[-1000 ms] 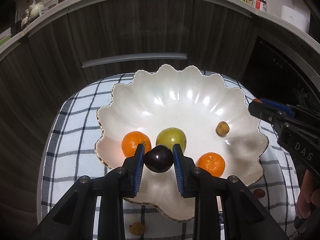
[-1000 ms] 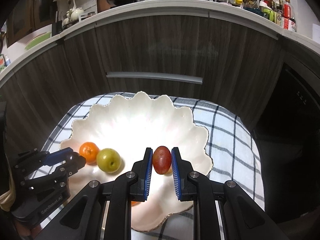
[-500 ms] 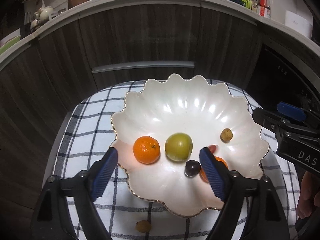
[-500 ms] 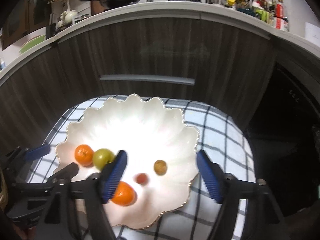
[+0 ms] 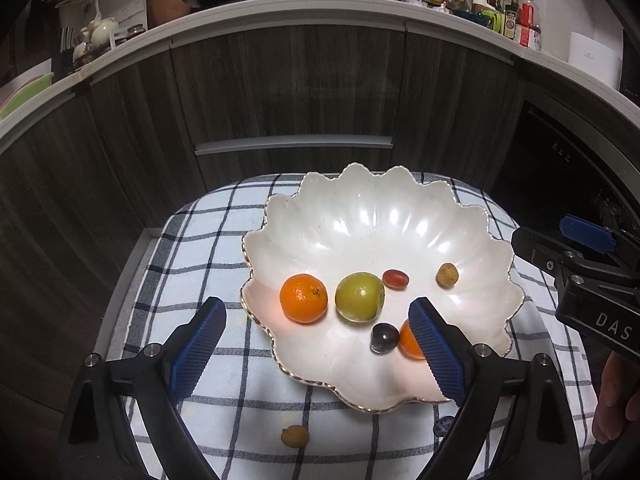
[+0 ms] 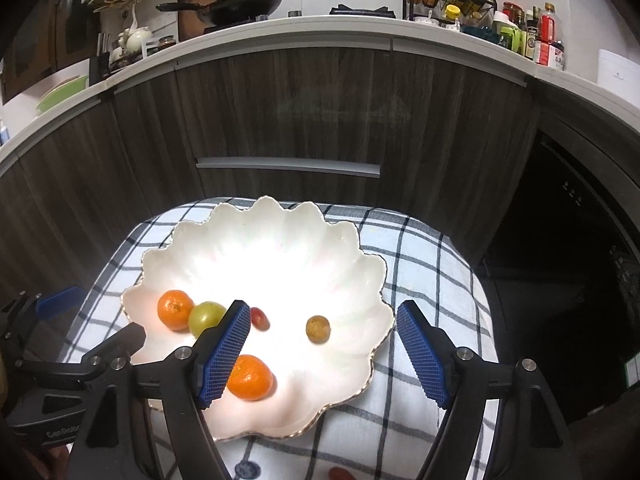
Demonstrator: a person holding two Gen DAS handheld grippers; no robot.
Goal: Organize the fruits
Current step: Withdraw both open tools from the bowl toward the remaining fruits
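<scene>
Both tools, left [image 5: 316, 354] and right [image 6: 322, 352], gape wide and empty; their jaws have just been opening. The bowl [image 5: 360, 208] below holds six fruits: two oranges [image 5: 303, 298], one green fruit [image 5: 359, 297], one dark plum [image 5: 384, 337], one red grape [image 5: 395, 278], one brown longan [image 5: 447, 275]. Another longan [image 5: 295, 436] lies on the near cloth [image 5: 208, 248].

open room: far half of the scalloped bowl [image 5: 384, 216] is bare
obstacles in bowl: six fruits crowd the near half
cloth [image 5: 208, 248]: left strip clear; a small brown fruit [image 5: 295, 436] lies near the front edge
behind: cabinet fronts [image 5: 288, 92] close off the back
</scene>
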